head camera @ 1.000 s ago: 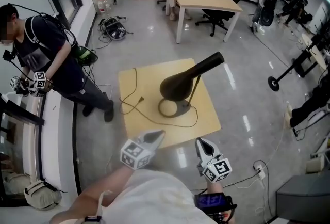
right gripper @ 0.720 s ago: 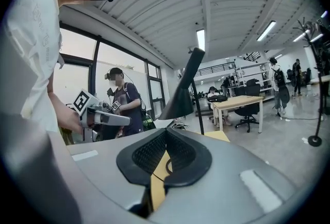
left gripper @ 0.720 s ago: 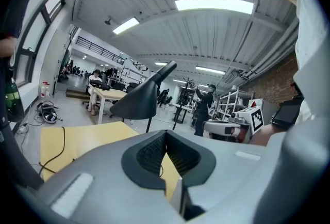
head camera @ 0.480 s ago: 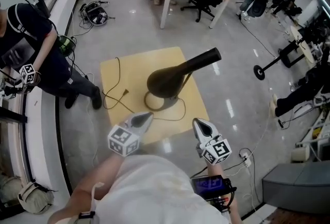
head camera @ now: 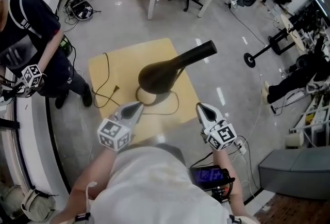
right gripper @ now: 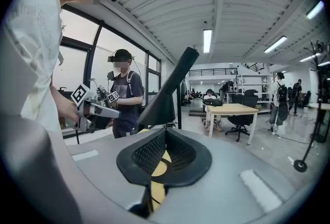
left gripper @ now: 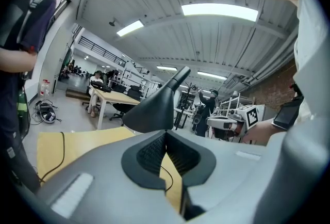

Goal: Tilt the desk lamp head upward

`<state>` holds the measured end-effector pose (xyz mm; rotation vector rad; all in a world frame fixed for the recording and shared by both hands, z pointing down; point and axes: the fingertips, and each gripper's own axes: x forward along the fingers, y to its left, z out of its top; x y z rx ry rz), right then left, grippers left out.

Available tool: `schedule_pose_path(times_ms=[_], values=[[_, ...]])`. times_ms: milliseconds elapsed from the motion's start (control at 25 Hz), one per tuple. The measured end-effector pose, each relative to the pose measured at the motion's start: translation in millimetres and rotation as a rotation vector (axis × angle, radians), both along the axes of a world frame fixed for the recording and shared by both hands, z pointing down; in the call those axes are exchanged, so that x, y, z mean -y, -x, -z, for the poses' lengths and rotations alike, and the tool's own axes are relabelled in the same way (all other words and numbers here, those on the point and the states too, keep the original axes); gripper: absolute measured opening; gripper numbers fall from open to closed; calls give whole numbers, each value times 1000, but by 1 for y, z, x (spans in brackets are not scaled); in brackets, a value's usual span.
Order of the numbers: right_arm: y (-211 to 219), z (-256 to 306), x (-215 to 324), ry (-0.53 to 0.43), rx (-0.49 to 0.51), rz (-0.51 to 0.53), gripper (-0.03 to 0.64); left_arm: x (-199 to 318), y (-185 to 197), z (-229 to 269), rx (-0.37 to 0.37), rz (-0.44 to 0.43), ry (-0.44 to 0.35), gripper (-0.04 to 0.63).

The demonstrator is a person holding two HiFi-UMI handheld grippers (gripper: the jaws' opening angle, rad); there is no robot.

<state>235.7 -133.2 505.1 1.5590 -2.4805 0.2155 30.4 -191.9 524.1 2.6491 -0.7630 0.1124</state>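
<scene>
The black cone-shaped desk lamp head (head camera: 157, 76) sits mid-frame on the small pale wooden surface (head camera: 103, 73); it looks rigid, smooth, probably stiff-hinged; best lifted under its wide rim; left tongs (head camera: 136, 106) and right tongs (head camera: 201, 109) are pressed together, empty.

Bare strip of tabletop (head camera: 134, 58) open between lamp head (head camera: 157, 76) and left tongs (head camera: 136, 108), right tongs (head camera: 200, 108). Lamp head overhangs centre; arm (head camera: 198, 52) slants up right. Cord (head camera: 103, 81) loops over left half. Person (head camera: 31, 32) stands left, well apart.
</scene>
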Motion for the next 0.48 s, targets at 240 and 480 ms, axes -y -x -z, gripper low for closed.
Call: schedule_pose_path(times_ms=[240,480], values=[[-1,25,16,-31,-32,63,12,11,7,10,16,19,-31,2],[-13,65,38,-99,-154,96,12,18,6,8,19,35,-25,2]])
